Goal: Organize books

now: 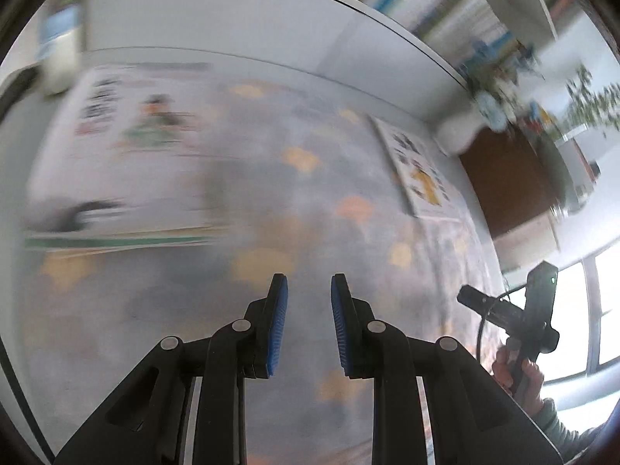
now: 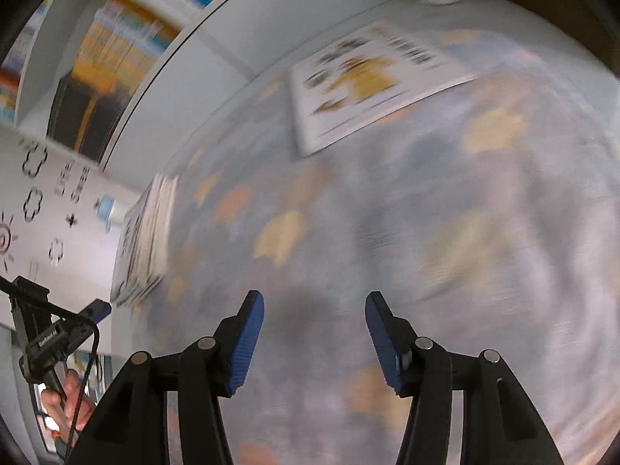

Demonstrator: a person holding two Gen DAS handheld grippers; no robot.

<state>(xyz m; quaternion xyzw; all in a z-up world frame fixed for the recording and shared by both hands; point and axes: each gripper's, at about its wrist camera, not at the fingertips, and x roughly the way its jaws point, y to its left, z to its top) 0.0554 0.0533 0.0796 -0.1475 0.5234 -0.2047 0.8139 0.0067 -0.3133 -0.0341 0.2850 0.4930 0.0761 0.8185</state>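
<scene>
A stack of thin white picture books lies on the patterned tablecloth at the left in the left wrist view; it shows edge-on in the right wrist view. A single white book with a yellow picture lies flat at the right; in the right wrist view it is far ahead. My left gripper is open and empty above the cloth between the two. My right gripper is open and empty above the cloth. Both views are motion-blurred.
A white bookcase with colourful books stands behind the table; it also shows in the right wrist view. A blue-grey cloth with orange patches covers the table. A brown board and plants stand at the right.
</scene>
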